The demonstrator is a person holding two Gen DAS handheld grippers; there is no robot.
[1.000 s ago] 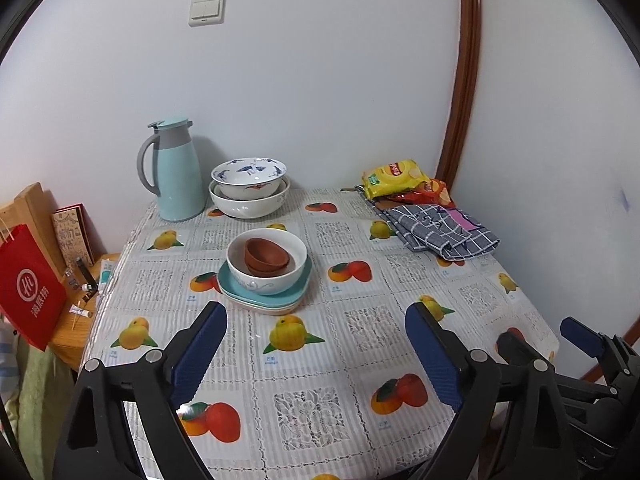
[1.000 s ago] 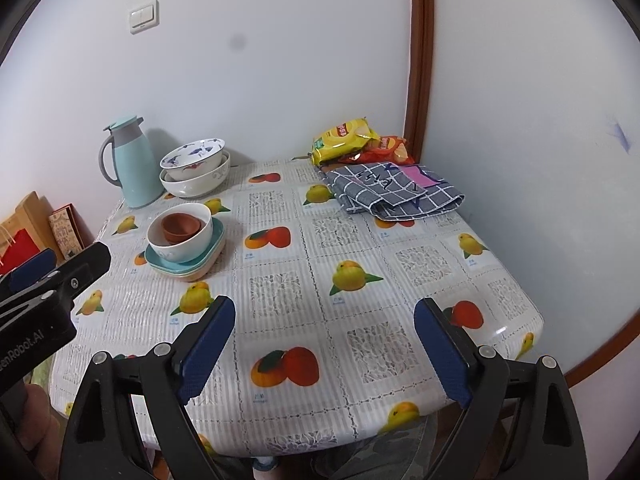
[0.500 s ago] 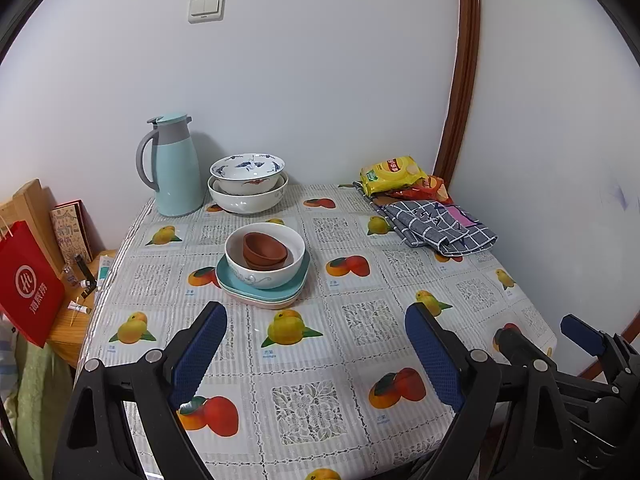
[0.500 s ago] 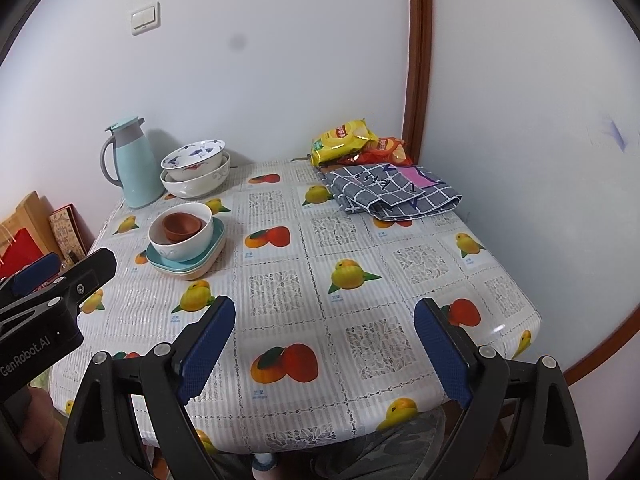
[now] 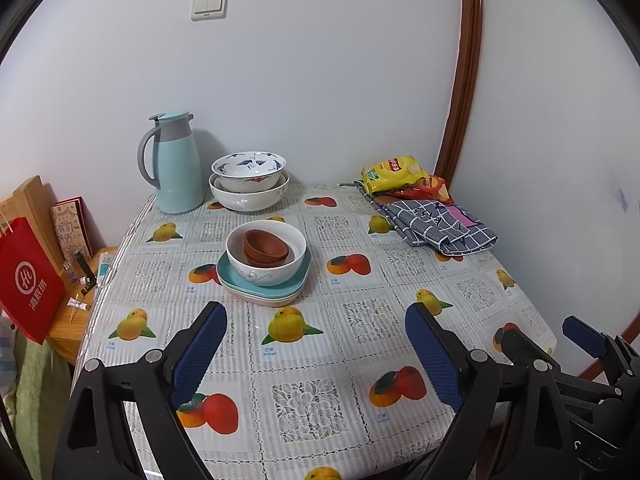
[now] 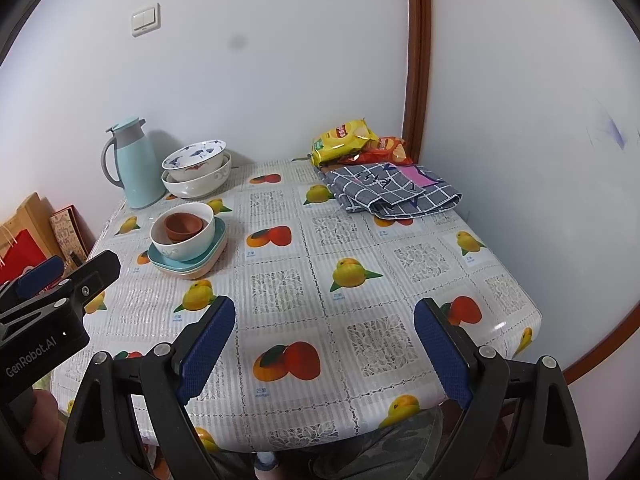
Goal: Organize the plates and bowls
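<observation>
A glossy plastic tablecloth [image 5: 320,360] printed with mangoes and lace squares covers the table. Left of its centre, small brown clay bowls [image 5: 265,247] nest inside a smooth white bowl [image 5: 266,252] on stacked rounded-square plates [image 5: 262,286], teal on top. Behind that stack, by the wall, a blue-patterned porcelain bowl [image 5: 249,170] sits in a larger white bowl [image 5: 248,196], beside a matte teal jug [image 5: 174,164]. The left gripper [image 5: 316,354] and right gripper [image 6: 324,348] hover over the near edge, ribbed blue pads wide apart, holding nothing. "GenRobot.AI" is printed on the left gripper's body.
</observation>
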